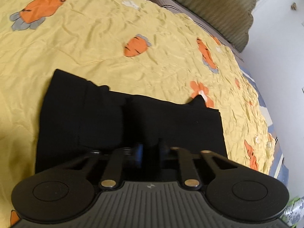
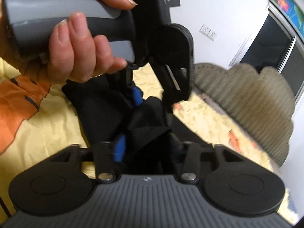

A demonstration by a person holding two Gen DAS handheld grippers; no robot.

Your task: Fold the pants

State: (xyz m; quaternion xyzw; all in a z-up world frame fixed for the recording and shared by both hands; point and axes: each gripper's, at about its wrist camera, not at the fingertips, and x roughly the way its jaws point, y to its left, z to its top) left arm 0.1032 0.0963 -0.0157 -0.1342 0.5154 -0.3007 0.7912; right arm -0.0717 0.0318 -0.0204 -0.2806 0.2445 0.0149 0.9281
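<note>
Your black pants (image 1: 117, 117) lie folded and rumpled on the bed (image 1: 95, 43), both your left gripper (image 1: 150, 148) and right gripper (image 2: 146, 142) pinching bunched cloth between their fingers.

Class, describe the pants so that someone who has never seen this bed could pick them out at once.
Start from the yellow bedspread printed with orange carrots. Near its front edge lies a flat dark bundle: the pants, partly folded, with both grippers at them. They are the only plain black thing on the cloth; all else there is yellow, orange or grey.
</note>
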